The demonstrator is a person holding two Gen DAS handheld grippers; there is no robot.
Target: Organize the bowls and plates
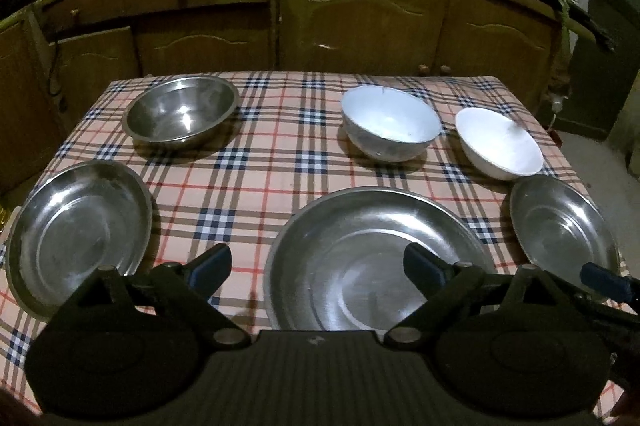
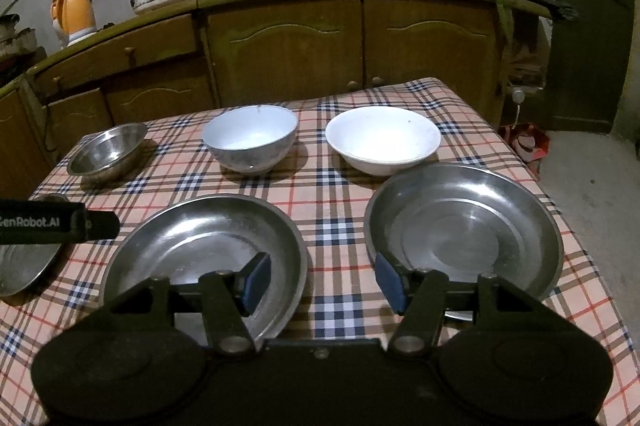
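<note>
Checkered desk (image 1: 280, 146) carries everything; big steel plate (image 1: 376, 258) sits front middle, two smaller plates (image 1: 76, 230) (image 1: 564, 230) flank it; steel bowl (image 1: 180, 114) and two white bowls (image 1: 390, 122) (image 1: 498, 142) line the back; left gripper (image 1: 318, 266) and right gripper (image 2: 322, 280) hover, jaws spread, empty.
</note>
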